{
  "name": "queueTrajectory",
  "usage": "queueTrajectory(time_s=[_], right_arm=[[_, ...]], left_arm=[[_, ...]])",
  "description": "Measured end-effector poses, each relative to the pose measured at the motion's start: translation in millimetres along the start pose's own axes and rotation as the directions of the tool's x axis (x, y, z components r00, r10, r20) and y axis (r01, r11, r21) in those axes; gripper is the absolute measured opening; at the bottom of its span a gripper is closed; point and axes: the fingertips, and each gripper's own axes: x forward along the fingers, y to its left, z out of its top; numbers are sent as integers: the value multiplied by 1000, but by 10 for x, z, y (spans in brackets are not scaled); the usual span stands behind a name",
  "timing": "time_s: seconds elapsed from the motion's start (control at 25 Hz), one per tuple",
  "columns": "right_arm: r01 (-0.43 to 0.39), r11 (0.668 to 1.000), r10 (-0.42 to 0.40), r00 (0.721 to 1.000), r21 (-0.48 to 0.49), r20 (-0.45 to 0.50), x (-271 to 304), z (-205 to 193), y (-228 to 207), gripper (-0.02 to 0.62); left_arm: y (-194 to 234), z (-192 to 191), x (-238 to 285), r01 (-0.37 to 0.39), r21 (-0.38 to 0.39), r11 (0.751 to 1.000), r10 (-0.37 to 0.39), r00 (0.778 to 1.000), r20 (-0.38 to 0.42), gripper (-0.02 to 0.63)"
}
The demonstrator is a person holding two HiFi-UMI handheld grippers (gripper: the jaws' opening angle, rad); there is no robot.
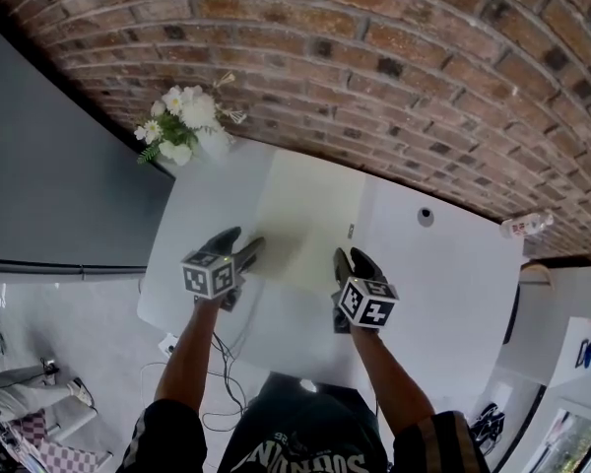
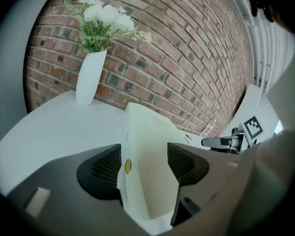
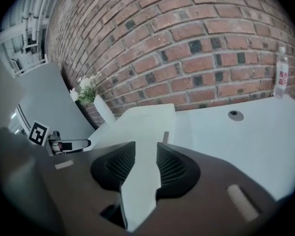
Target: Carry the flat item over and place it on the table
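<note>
The person stands at the near edge of a white desk (image 1: pixel 443 284) set against a brick wall (image 1: pixel 394 67), both forearms reaching forward with a gripper in each hand. A pale cream flat sheet (image 1: pixel 310 210) runs along the middle of the desk from the wall end toward the person, and both grippers are at its near edge.

The left gripper (image 1: pixel 248 254) has the sheet's near-left corner between widely set jaws. The sheet bows up there and fills the gap from one ribbed pad to the other, with a small yellow dot (image 2: pixel 128 166) on it right beside the left pad. The right gripper (image 1: pixel 347 264) has its jaws much closer together, pinching the near-right corner, pads against both faces of the sheet.

The near edge looks raised in the two grippers while the far end still seems down on the desk, though I can't tell how much of it is clear of the surface.

A white vase of white flowers (image 1: pixel 182 121) stands at the far-left corner, a round cable hole (image 1: pixel 426 217) sits right of the sheet, and a small bottle (image 1: pixel 525 226) stands at the right end by the wall
</note>
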Motion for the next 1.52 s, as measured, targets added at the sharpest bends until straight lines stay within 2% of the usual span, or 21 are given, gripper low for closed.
queueTrajectory(time_s=[0.08, 0.16, 0.32, 0.36, 0.48, 0.84, 1.16, 1.32, 1.52], right_arm=[[20, 999, -20, 1000, -30, -6, -66, 16, -15, 69], [27, 998, -27, 1000, -60, -6, -118, 32, -9, 0], [16, 995, -17, 1000, -99, -5, -213, 30, 44, 0], [14, 994, -14, 1000, -105, -5, -236, 23, 65, 0], [-5, 992, 6, 1000, -126, 3, -297, 18, 147, 0], [-48, 978, 64, 995, -201, 76, -595, 190, 306, 0], [-11, 964, 79, 966, -266, 247, -1118, 585, 142, 0], [25, 968, 52, 953, -250, 297, -1367, 681, -44, 0], [74, 970, 16, 931, -233, 364, -1698, 819, -282, 0]], left_arm=[[0, 57, -106, -39, 44, 998, 38, 999, 21, 269], [-13, 100, -209, -76, 91, 993, 72, 997, 41, 166], [-93, 142, -372, -134, 143, 980, 126, 990, 67, 18], [-125, 140, -398, -143, 151, 978, 135, 989, 63, 9], [-199, 38, -398, -141, 179, 974, 137, 990, 32, 8], [-797, 67, -329, -101, 281, 954, 90, 995, 52, 8], [-1474, 317, -121, -38, 327, 944, 6, 995, 98, 9], [-1841, 516, -73, -7, 349, 937, -45, 989, 139, 8], [-2314, 676, -59, 49, 397, 917, -117, 982, 149, 9]])
